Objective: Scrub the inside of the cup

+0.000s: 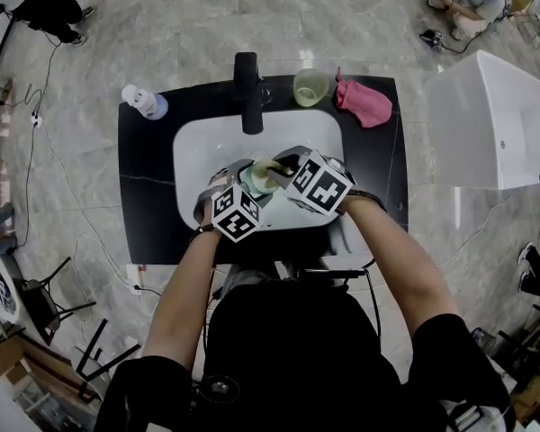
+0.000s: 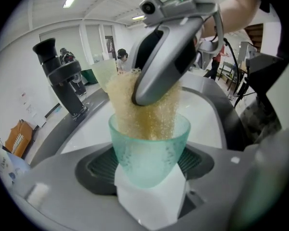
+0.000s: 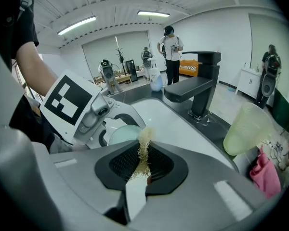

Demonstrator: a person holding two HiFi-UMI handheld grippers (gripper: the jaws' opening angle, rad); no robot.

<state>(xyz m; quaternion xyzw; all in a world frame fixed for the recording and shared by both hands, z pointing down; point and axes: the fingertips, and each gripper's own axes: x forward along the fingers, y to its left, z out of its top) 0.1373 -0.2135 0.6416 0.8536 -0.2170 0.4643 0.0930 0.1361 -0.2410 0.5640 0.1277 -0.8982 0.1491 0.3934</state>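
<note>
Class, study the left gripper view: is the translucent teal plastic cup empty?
No, a tan fibrous scrubber is pushed down into the teal cup and rises above its rim.

Translucent teal cup [image 2: 149, 158] — mouth up, over the sink [image 1: 198, 151] — with a yellowish, seemingly fibrous scrubber [image 2: 151, 121] poking inside.

Two cups [image 1: 263, 176] [image 1: 311, 86]; one sponge [image 2: 154, 119], cloth [image 1: 364, 102], faucet [image 1: 248, 93], bottle [image 1: 144, 102].

Grey marble-patterned floor tiles [image 1: 207, 25] fill the top of the head view. A black counter [image 1: 148, 196] stands at the centre, and a white tub-like unit [image 1: 495, 120] sits at the right edge. The right gripper view shows white walls [image 3: 226, 32] under ceiling strip lights [image 3: 77, 25].
</note>
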